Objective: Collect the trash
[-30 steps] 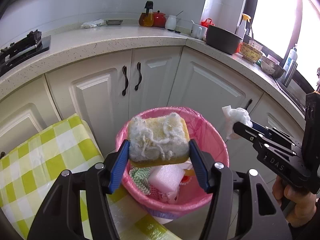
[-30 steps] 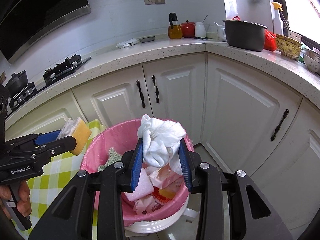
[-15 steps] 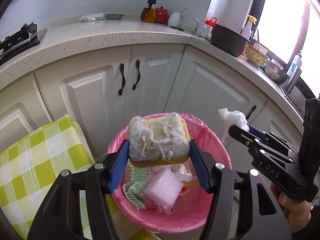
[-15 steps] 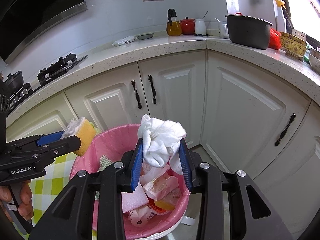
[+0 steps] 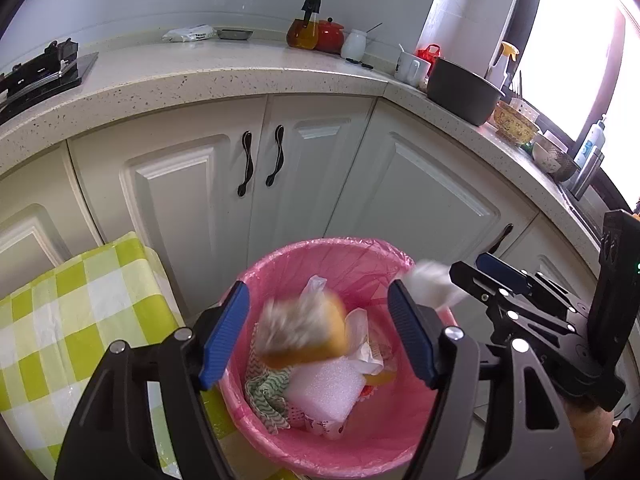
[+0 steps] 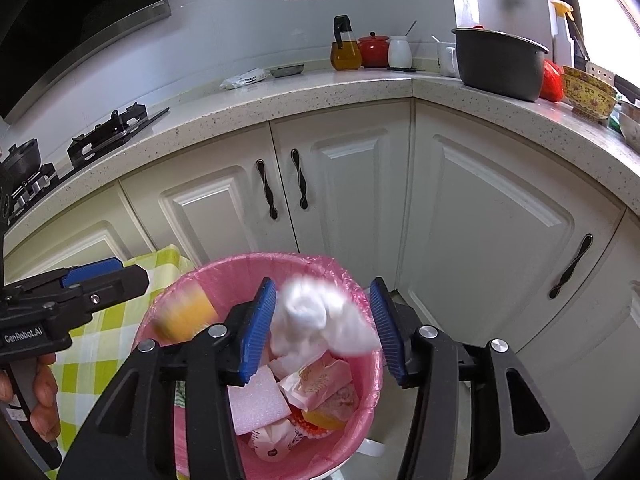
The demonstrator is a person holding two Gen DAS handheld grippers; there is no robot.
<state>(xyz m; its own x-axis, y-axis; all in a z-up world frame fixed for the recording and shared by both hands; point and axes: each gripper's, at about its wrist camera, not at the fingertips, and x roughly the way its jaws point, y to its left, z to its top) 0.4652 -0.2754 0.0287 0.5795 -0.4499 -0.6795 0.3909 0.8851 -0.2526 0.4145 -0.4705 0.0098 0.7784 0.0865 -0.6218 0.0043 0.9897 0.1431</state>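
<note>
The pink-lined trash bin (image 5: 328,246) stands below both grippers and holds a white foam block (image 5: 324,384), a green-striped cloth and wrappers. My left gripper (image 5: 318,334) hangs over it, its jaws opening. The yellow sponge (image 5: 304,332) is blurred, loose between the blue pads and dropping clear of them. My right gripper (image 6: 322,330) is over the bin (image 6: 260,260) too, jaws opening. The white crumpled tissue (image 6: 316,312) is blurred between its pads, slipping down. In the right wrist view the sponge (image 6: 184,314) falls just past the left gripper (image 6: 104,276).
A green-checked tablecloth (image 5: 60,320) lies left of the bin. White cabinet doors (image 6: 340,184) stand behind it, under a speckled counter (image 5: 240,76) with a dark pot (image 6: 496,64), jars and a stove (image 5: 36,76). A person's hand (image 6: 40,392) holds the left gripper's handle.
Both grippers' jaws have widened. The sponge and the tissue, gripped before, have come free and are dropping toward the bin. Both grippers have shifted further over the bin.
</note>
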